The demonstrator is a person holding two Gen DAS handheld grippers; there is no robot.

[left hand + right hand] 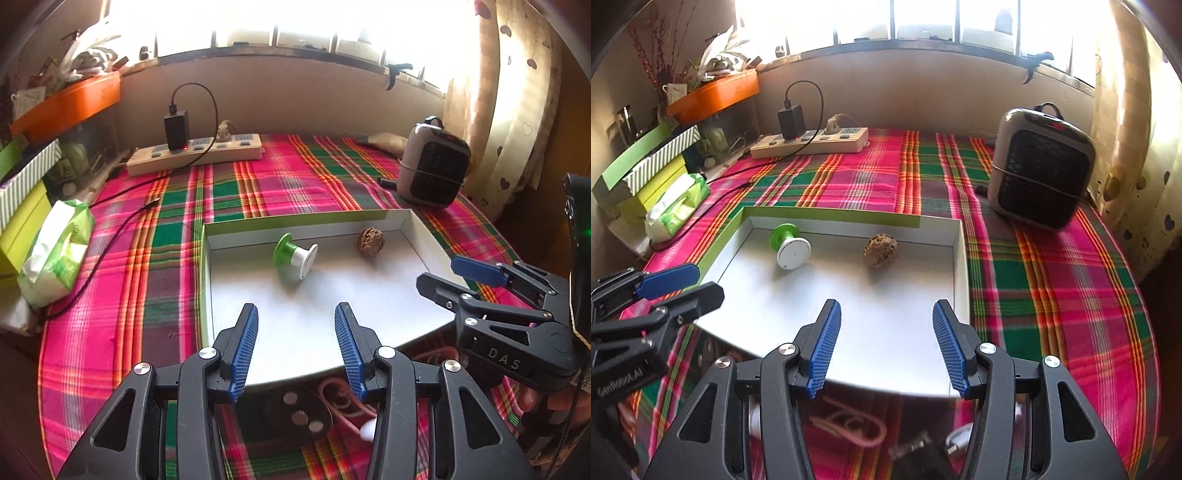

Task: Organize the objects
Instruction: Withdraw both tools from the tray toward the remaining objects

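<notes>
Both your left gripper (296,345) and right gripper (886,347) hang with jaws released, nothing between them, above the near edge of the shallow box (962,266); the green-and-white spool (788,245) and the walnut (881,251) already lie inside; reach carelessly and you could roll that spool or nudge the box across the counter's plaid cloth (1052,295).

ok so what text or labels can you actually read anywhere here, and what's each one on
"DAS" on the body of the right gripper, seen from the left wrist view.
"GenRobot.AI" on the body of the left gripper, seen from the right wrist view.
Marking on the orange box: too blurred to read.
Red display on the heater: too small to read.
Print on the tissue pack: unreadable.
</notes>
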